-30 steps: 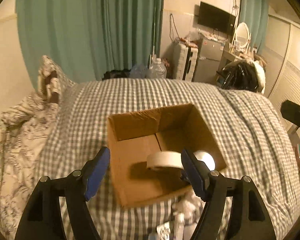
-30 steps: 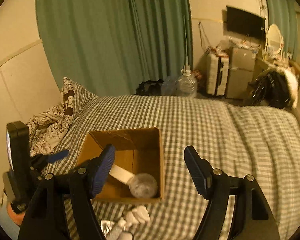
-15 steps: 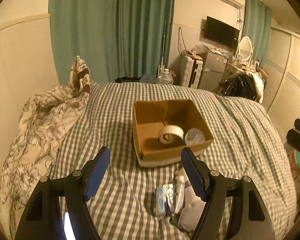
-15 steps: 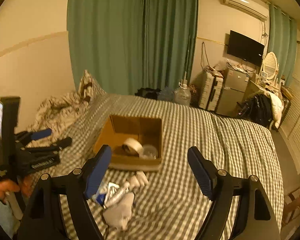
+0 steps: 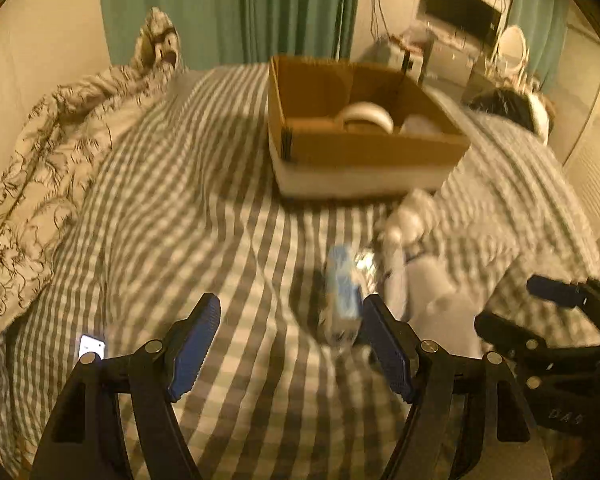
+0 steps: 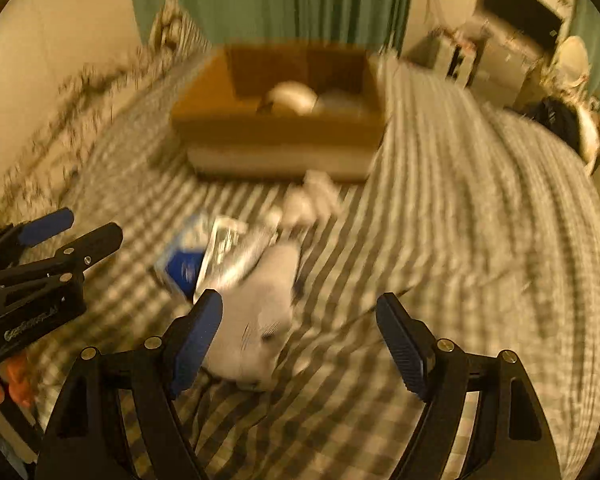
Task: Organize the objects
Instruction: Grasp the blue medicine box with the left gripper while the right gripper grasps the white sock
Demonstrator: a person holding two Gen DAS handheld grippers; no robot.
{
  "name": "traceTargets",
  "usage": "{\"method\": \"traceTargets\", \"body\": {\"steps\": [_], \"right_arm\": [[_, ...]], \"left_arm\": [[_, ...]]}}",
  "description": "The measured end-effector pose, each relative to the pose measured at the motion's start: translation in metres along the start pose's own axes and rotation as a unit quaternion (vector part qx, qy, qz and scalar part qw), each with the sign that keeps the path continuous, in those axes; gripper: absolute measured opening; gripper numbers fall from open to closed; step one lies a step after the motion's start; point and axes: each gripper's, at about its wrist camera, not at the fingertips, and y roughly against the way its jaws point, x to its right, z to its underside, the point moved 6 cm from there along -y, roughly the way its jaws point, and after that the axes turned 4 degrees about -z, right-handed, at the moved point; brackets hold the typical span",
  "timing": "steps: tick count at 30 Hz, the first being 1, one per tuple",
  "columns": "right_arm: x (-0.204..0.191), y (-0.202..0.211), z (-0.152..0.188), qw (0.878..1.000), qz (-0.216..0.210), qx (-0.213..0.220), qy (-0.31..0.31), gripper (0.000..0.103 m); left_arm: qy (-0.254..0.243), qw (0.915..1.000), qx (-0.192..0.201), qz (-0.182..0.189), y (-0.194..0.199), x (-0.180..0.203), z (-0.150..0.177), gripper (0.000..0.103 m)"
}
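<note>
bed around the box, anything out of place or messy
Yes. A loose heap lies on the checked bedspread in front of the cardboard box: a blue packet, crinkled wrappers and a white pouch, overlapping, not boxed.

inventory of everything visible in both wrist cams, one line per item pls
cardboard box: 1, brown, far middle of the bed, open top
tape roll: 1, white, inside the box
clear round item: 1, pale, inside the box right of the roll; too blurred to name
blue-and-white pack: 1, on the bed near the box
white bag: 1, on the bed beside the pack
checked bedspread: 1, grey and white
floral duvet: 1, white and black, left edge
curtains: green, back wall
TV: 1, black, wall right
left gripper: open, empty
right gripper: open, empty
</note>
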Motion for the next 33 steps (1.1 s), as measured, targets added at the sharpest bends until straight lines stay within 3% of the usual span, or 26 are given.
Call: {"method": "traceTargets", "body": {"steps": [6, 7, 10, 14, 21, 25, 28, 31, 33], "right_arm": [[-0.010, -0.030, 0.007, 0.998, -0.038, -0.054, -0.005, 0.079], [-0.011, -0.036, 0.009, 0.997, -0.044, -0.063, -0.007, 0.075], [-0.020, -0.041, 0.012, 0.994, -0.083, -0.074, -0.009, 0.047], [-0.022, -0.019, 0.009, 0.997, -0.065, -0.036, 0.003, 0.035], [0.005, 0.009, -0.005, 0.999, -0.033, 0.012, -0.030, 0.034], [0.015, 0.008, -0.007, 0.998, -0.033, 0.013, -0.044, 0.033], [0.018, 0.001, -0.007, 0.998, -0.040, 0.007, -0.050, 0.032], [0.019, -0.005, -0.008, 0.998, -0.045, 0.002, -0.052, 0.032], [0.019, -0.006, -0.009, 0.998, -0.044, 0.002, -0.051, 0.031]], "left_arm": [[-0.003, 0.9997, -0.023, -0.004, -0.015, 0.000, 0.011, 0.076], [-0.004, 0.9997, -0.023, -0.004, -0.015, 0.000, 0.012, 0.076], [-0.007, 0.9996, -0.027, -0.002, -0.018, 0.000, 0.014, 0.076], [-0.016, 0.9995, -0.028, -0.001, -0.019, 0.004, 0.012, 0.076], [-0.039, 0.9986, -0.035, 0.005, -0.036, 0.027, 0.000, 0.074], [-0.058, 0.9964, -0.058, 0.018, -0.056, 0.043, -0.004, 0.057], [-0.065, 0.9939, -0.085, 0.024, -0.070, 0.047, 0.002, 0.035], [-0.070, 0.9932, -0.088, 0.029, -0.071, 0.049, 0.005, 0.021], [-0.075, 0.9934, -0.082, 0.026, -0.066, 0.049, 0.006, 0.020]]}}
